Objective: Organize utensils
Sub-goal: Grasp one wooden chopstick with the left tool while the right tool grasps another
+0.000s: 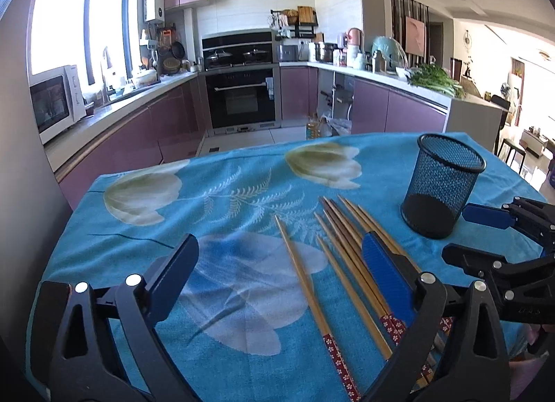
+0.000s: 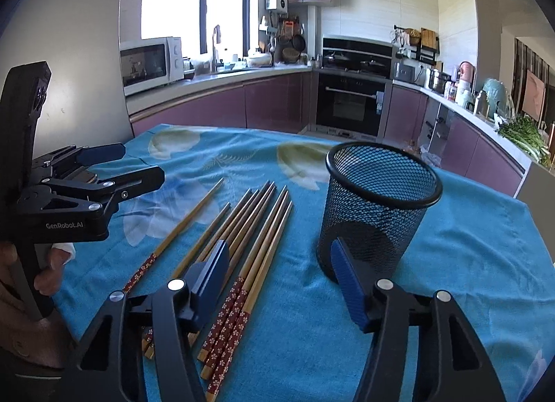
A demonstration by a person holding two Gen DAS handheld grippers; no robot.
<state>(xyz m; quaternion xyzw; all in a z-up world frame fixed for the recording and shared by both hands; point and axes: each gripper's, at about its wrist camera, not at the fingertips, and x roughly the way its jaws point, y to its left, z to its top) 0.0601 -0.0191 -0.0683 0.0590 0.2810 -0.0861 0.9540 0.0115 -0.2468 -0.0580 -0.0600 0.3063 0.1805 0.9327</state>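
Filling the lower two thirds of both views, the worktop wears a bright blue cloth printed with pale tulips and ferns. Behind it, across the top of each frame, runs a kitchen of mauve cabinets, with an oven near the upper centre of the left wrist view and a microwave at the upper left of the right wrist view.

Next in size, a black mesh cup stands upright and empty at centre right of the right wrist view; in the left wrist view it sits at the right, above the chopsticks.

The left gripper takes up the bottom of its own view with its blue pads spread wide, nothing pressed between them; one loose chopstick lies on the cloth in the gap. The right gripper stands about half spread at the bottom of its view, not pinching anything. Its left pad hangs over the bundle and its right pad sits in front of the cup's base, though whether that pad touches the mesh is hard to tell.

The chopsticks, wooden with red flowered handles, lie side by side on the cloth just left of the cup, tips pointing toward the top of the frame.

A hand grips the left handle at lower left.
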